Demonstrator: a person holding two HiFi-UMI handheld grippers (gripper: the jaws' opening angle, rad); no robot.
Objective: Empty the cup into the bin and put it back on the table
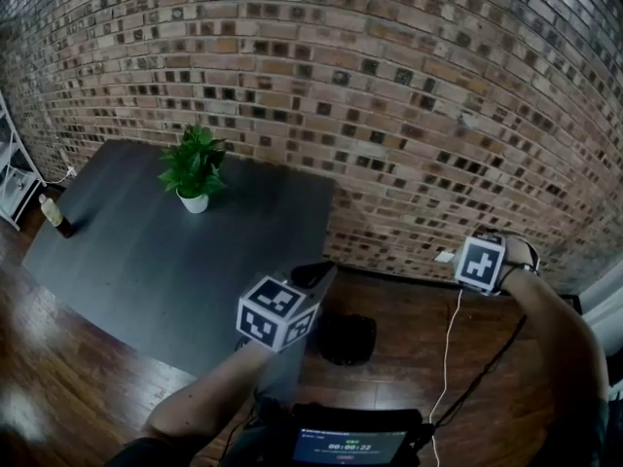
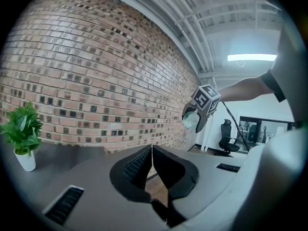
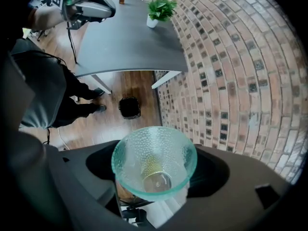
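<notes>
A bottle (image 1: 51, 212) stands at the left edge of the dark table (image 1: 146, 251), with a potted plant (image 1: 195, 168) further along. The left gripper (image 2: 152, 153) is at the table's near right edge, jaws pressed together with nothing between them. A black bin (image 1: 348, 339) sits on the wooden floor just beside the table. The right gripper (image 3: 155, 173), held in the air near the brick wall, is clamped on the dimpled glass cup (image 3: 154, 148).

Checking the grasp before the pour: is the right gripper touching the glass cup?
Touching. In the right gripper view, the cup sits clamped between the two jaws of the right gripper, which carry it in the air above the floor.
</notes>
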